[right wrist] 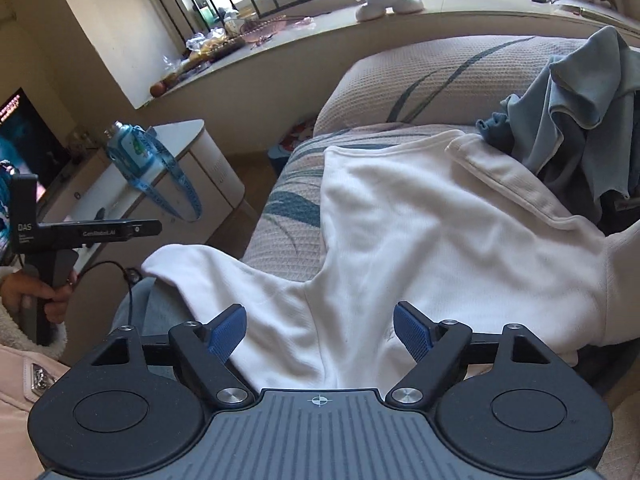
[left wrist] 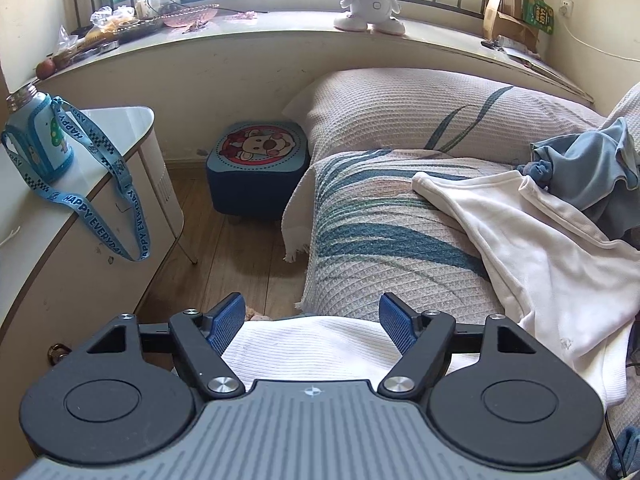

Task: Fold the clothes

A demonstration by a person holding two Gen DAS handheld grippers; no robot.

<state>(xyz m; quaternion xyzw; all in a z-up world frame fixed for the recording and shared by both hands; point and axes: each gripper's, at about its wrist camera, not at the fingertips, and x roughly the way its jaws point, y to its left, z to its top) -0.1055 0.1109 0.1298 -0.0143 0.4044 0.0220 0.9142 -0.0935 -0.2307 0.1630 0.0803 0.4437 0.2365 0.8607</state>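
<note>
A white sweatshirt (right wrist: 420,220) lies spread over the patterned sofa cover (right wrist: 288,236), one sleeve (right wrist: 224,276) trailing off the sofa's front edge. In the left wrist view the same garment (left wrist: 532,248) covers the right side, and its ribbed hem (left wrist: 312,344) lies under my left gripper (left wrist: 314,320), which stands open with the blue pads clear of the cloth. My right gripper (right wrist: 320,330) hovers open over the sweatshirt's lower part, gripping nothing. A crumpled blue-grey garment (right wrist: 580,112) is piled at the sofa's right end.
A white cabinet (left wrist: 120,148) with a blue-strapped bottle (left wrist: 40,140) stands left of the sofa. A blue footstool (left wrist: 258,164) sits on the wood floor beside the sofa arm. A toy robot (left wrist: 372,4) stands on the window ledge. A hand (right wrist: 36,292) holds the other gripper's handle.
</note>
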